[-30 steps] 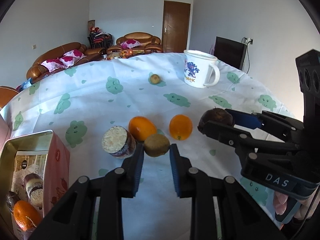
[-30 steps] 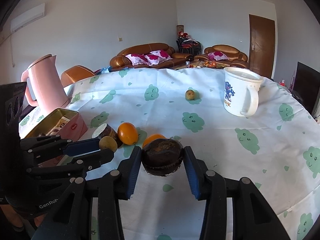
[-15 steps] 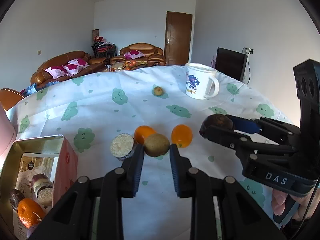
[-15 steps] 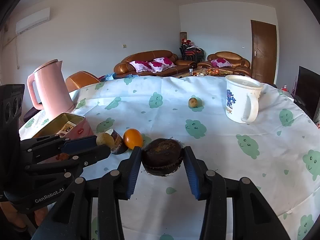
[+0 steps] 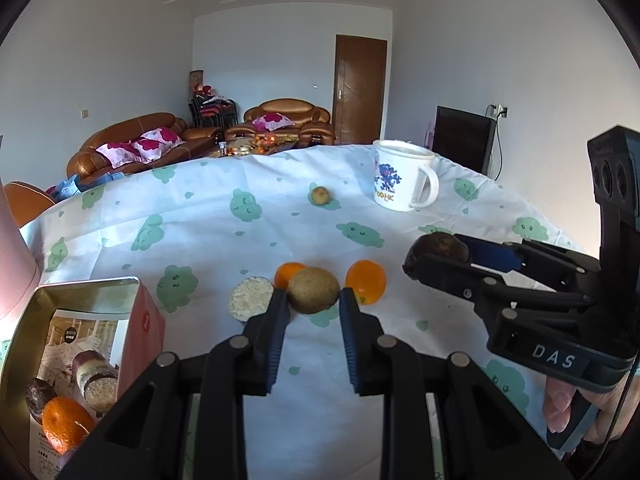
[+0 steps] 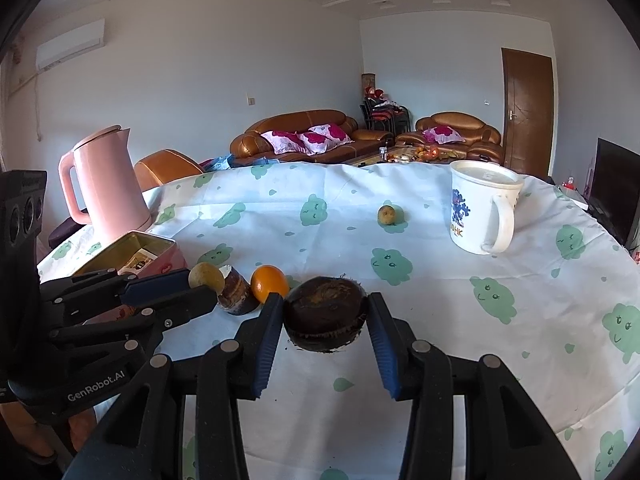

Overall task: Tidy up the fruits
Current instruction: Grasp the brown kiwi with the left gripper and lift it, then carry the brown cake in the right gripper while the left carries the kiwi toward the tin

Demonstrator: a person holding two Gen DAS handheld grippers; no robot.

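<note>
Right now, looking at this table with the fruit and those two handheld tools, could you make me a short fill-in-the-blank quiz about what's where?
1. The left tool is shut on a brownish-green ____.
2. The right tool is shut on a dark brown fruit, held ____ the tablecloth.
3. The open tin by the left tool already holds one ____ among other items.
4. The white mug shows a ____ cartoon figure.

Missing words: kiwi; above; orange; blue
</note>
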